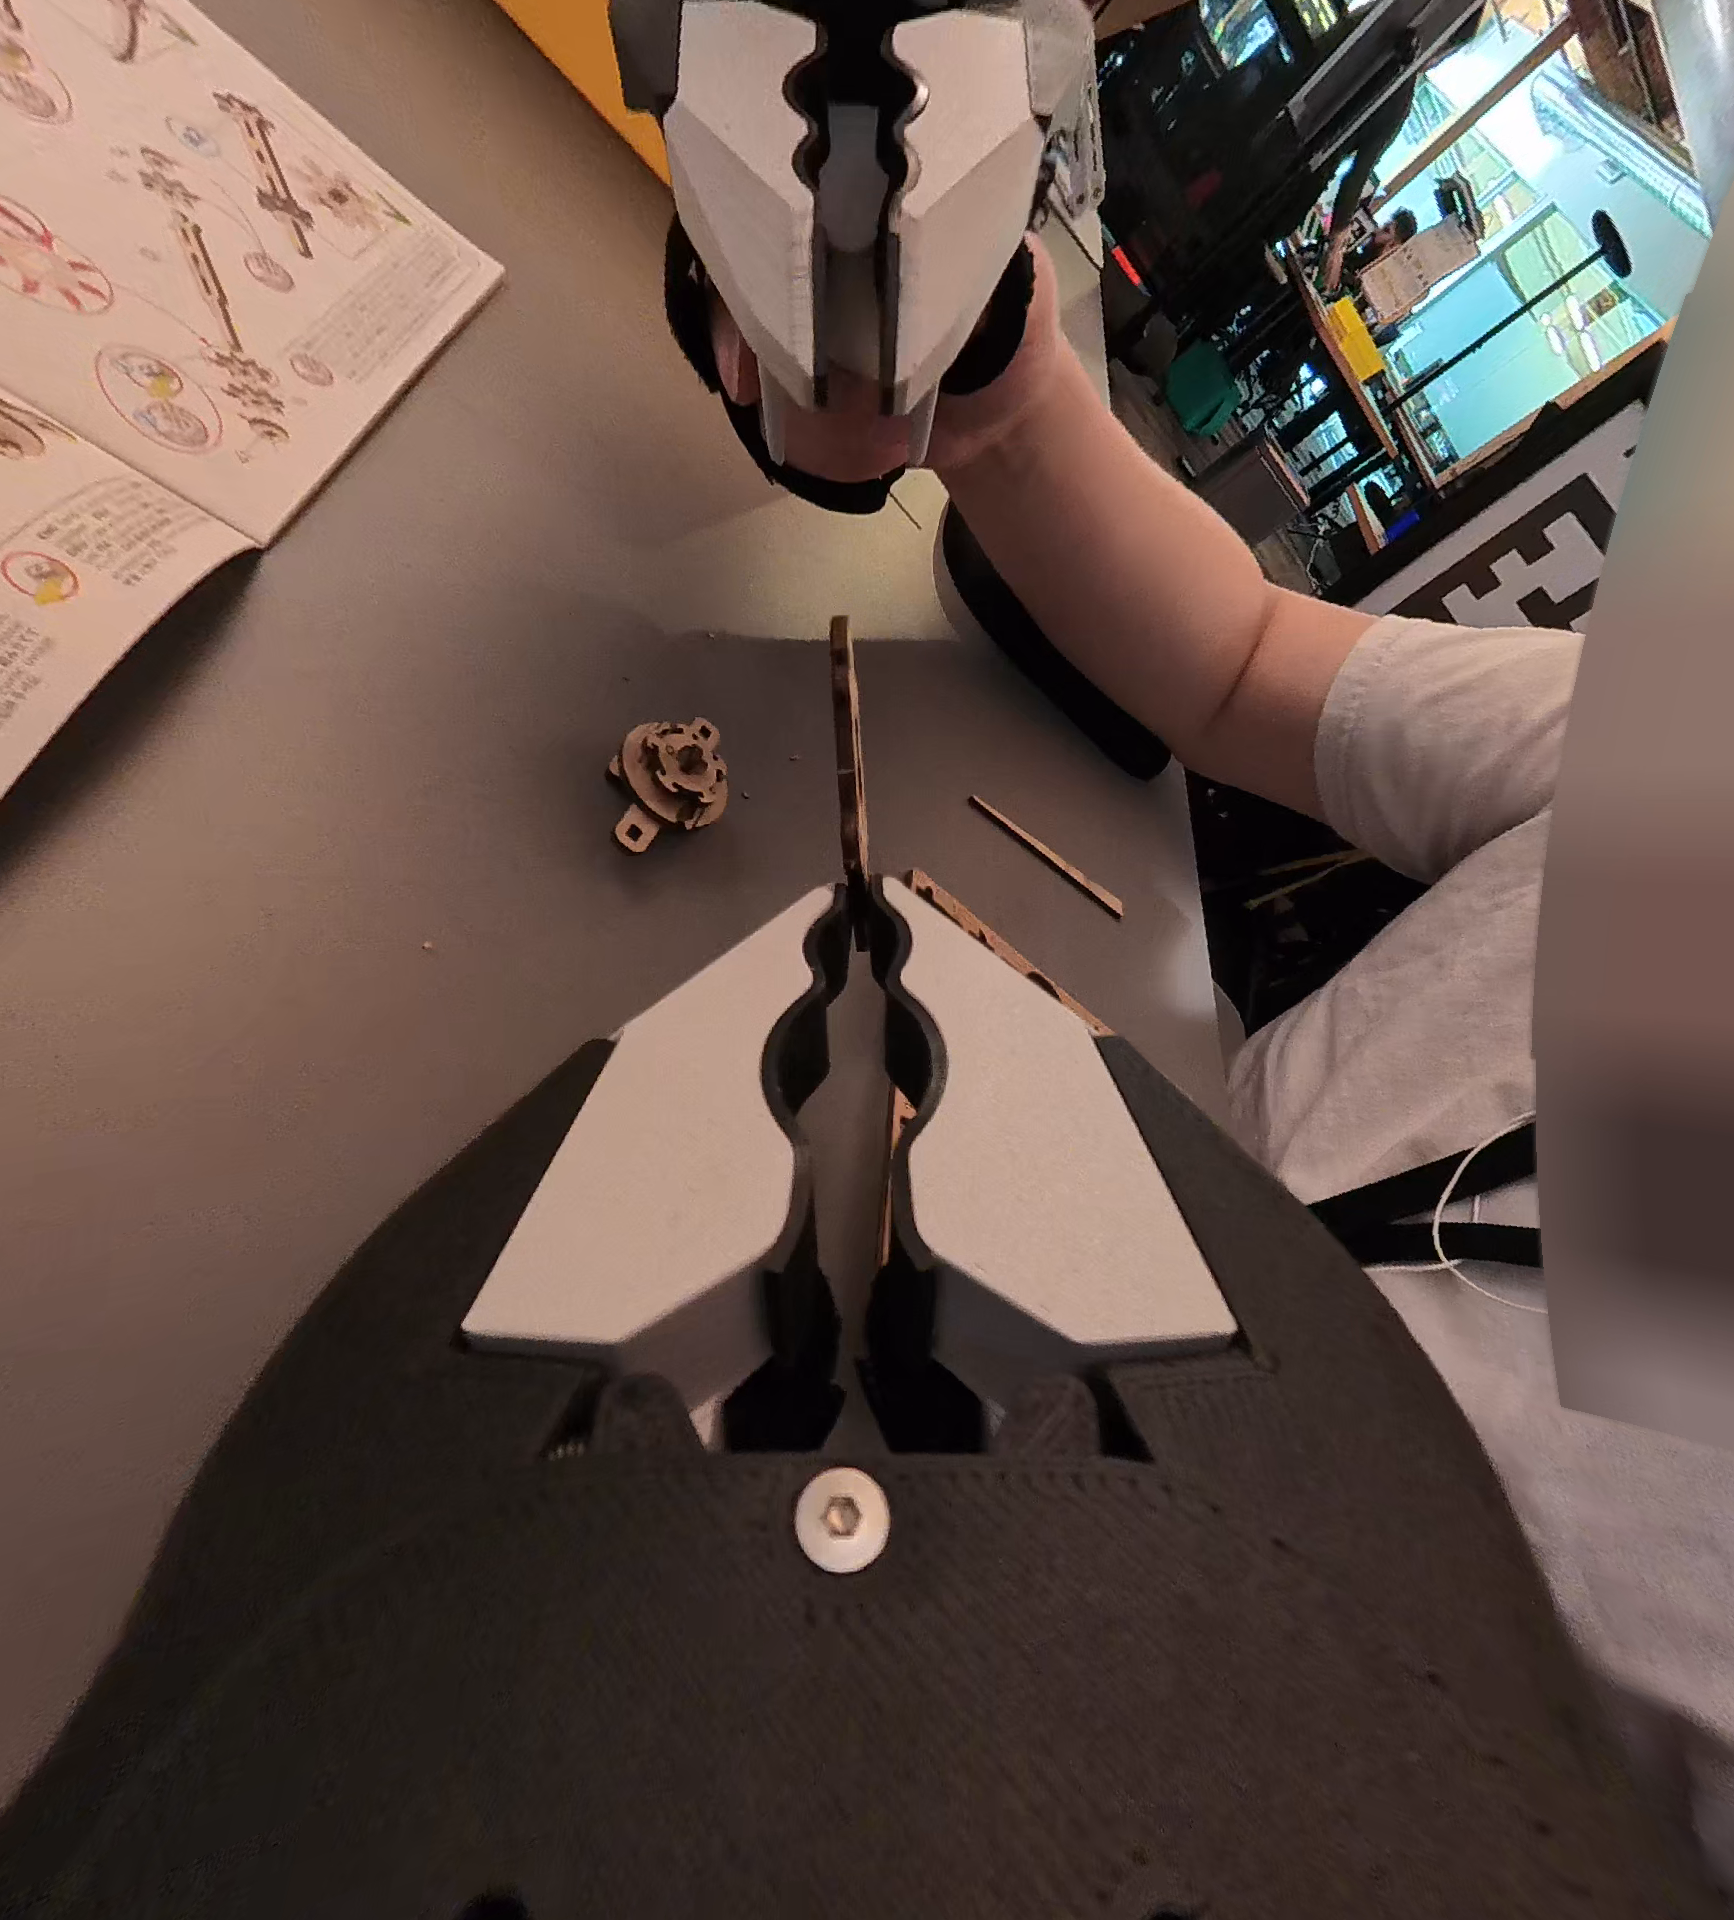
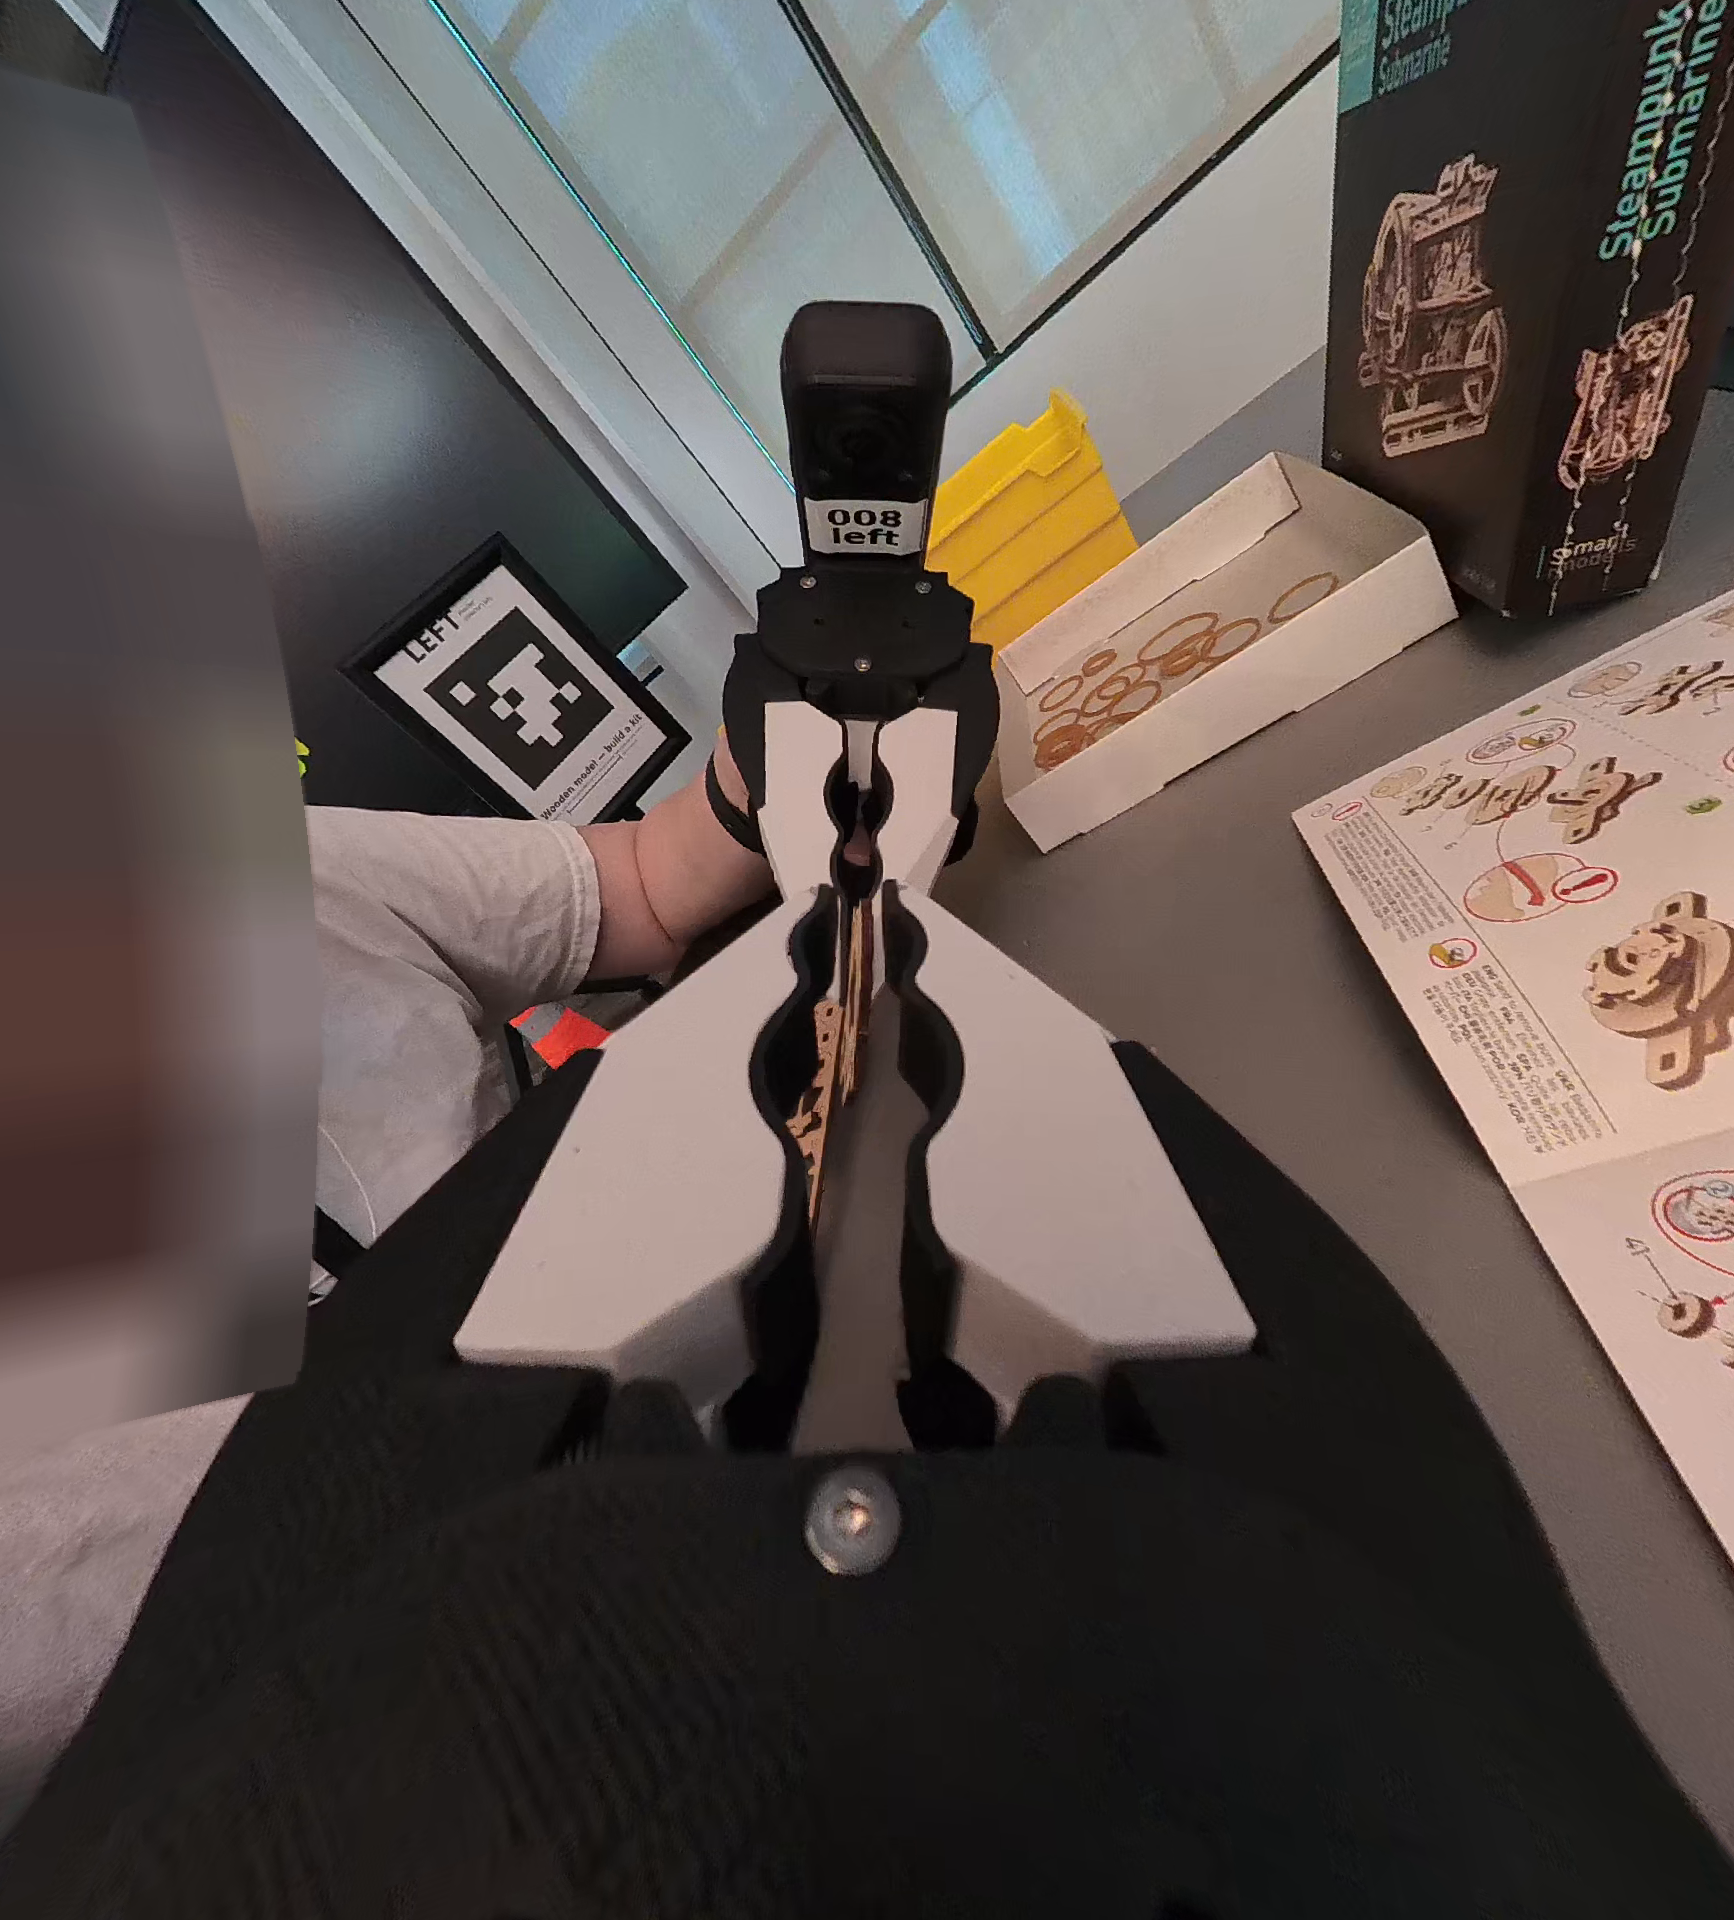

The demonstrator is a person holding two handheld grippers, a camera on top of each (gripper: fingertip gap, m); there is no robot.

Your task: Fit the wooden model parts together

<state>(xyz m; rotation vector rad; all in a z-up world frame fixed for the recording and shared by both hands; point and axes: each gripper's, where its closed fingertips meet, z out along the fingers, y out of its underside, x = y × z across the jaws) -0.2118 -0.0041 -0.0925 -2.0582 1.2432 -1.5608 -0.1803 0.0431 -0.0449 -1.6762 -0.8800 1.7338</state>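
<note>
Above the grey bench (image 1: 323,1039), the left tongs (image 1: 858,899) pinch a thin wooden plate (image 1: 847,748) edge-on; a small wooden gear cluster (image 1: 671,779) lies mid-bench, the right tongs (image 1: 852,400) opposite. From the right wrist view, the right tongs (image 2: 858,904) are nearly closed around the plate (image 2: 855,977), meeting the left tongs (image 2: 858,873).

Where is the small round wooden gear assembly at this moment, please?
In the left wrist view, the gear assembly lies on the grey table, left of the left gripper's upright wooden piece.
</note>
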